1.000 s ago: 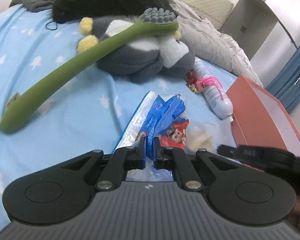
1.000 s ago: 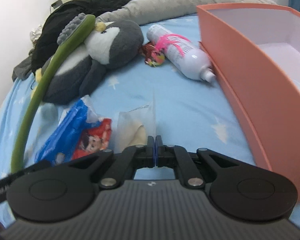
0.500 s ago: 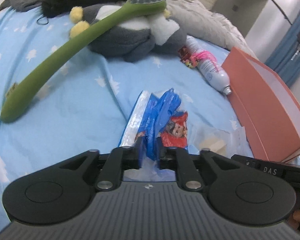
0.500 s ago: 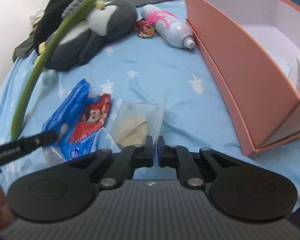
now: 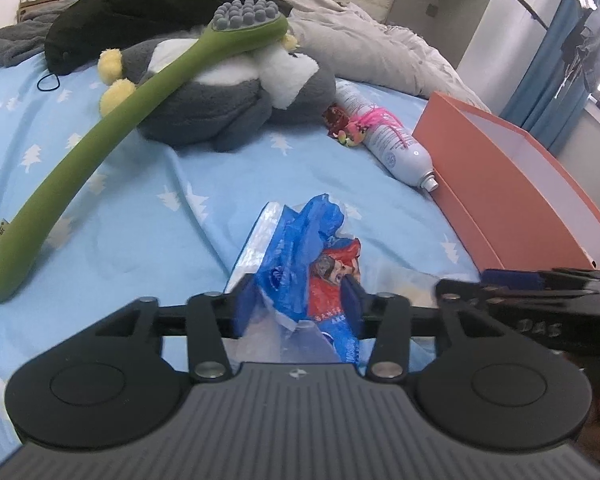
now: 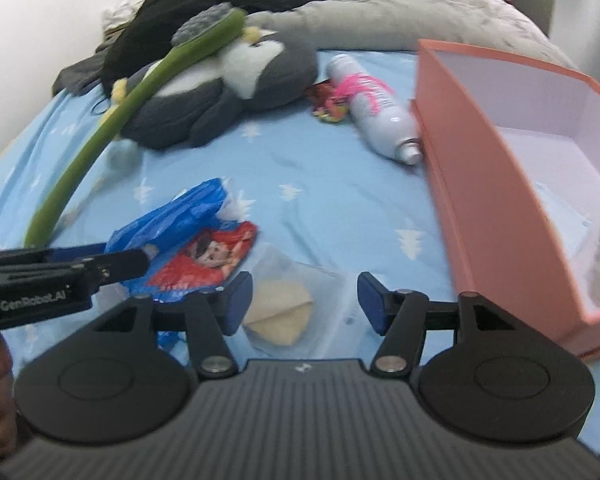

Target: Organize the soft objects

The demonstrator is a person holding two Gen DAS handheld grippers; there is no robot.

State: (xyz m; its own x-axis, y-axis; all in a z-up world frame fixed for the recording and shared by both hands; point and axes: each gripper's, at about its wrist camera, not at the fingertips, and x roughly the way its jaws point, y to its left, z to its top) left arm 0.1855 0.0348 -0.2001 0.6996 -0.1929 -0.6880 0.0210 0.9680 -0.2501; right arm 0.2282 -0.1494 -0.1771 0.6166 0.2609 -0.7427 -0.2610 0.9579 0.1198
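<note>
A blue and red plastic snack bag (image 5: 300, 248) lies on the blue star-patterned bed sheet (image 5: 148, 200). My left gripper (image 5: 298, 304) is open, its jaws on either side of the bag's near end. A clear bag with a beige cloth (image 6: 284, 308) lies beside it; my right gripper (image 6: 304, 300) is open around its near end. The snack bag also shows in the right wrist view (image 6: 188, 240). A grey and white plush penguin (image 5: 220, 92) lies farther back. An orange box (image 6: 500, 184) stands on the right with white cloth inside.
A long green massage brush (image 5: 112, 120) leans across the penguin. A white spray can with pink string (image 5: 384, 136) lies against the box. Black and grey clothes (image 5: 140, 4) and a grey duvet (image 5: 372, 48) are piled at the back.
Both grippers have opened from shut. Both have drawn back and risen a little, so more of the bed shows. The snack bag now sits between the left jaws.
</note>
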